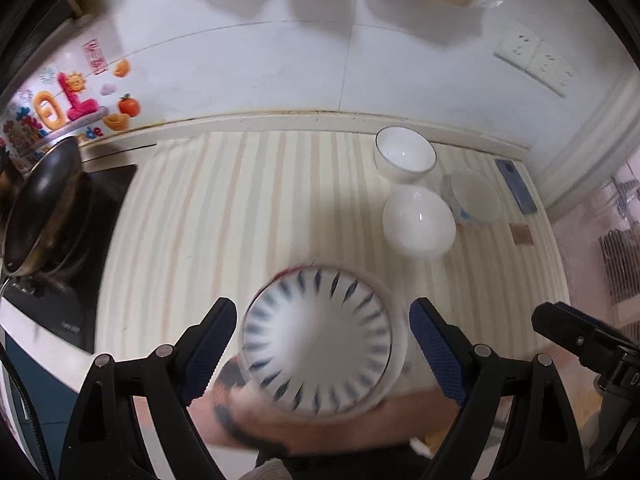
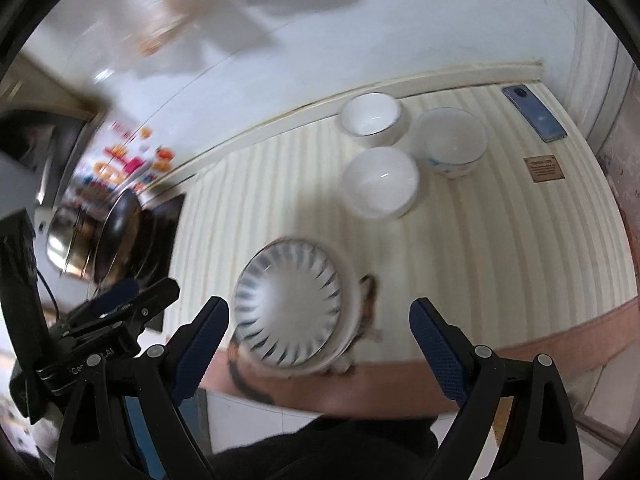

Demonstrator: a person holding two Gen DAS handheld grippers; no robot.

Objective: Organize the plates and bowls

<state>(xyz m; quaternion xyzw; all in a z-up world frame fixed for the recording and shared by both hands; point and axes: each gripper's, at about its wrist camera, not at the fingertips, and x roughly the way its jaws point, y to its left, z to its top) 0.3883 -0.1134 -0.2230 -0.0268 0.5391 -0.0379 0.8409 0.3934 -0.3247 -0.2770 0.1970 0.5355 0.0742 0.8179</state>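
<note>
In the left wrist view the blue-patterned bowl (image 1: 320, 344) sits low at centre, squarely between the spread fingers of the left gripper (image 1: 322, 344), which is open and holds nothing; neither pad touches its rim, so I judge the left side the nearer for a straight close. Three white bowls (image 1: 418, 224) cluster at centre right on the striped counter mat (image 1: 240, 208), close together, with a phone (image 1: 516, 188) beyond them, a dark pan (image 1: 40, 208) at the left edge and a white tiled wall (image 1: 280, 60) across the top. In the right wrist view the same patterned bowl (image 2: 290, 314) lies lower left of centre, toward the left finger of the right gripper (image 2: 320, 344), likewise open and empty. The white bowls (image 2: 380, 182) stand in the upper middle; the image is motion-blurred.
</note>
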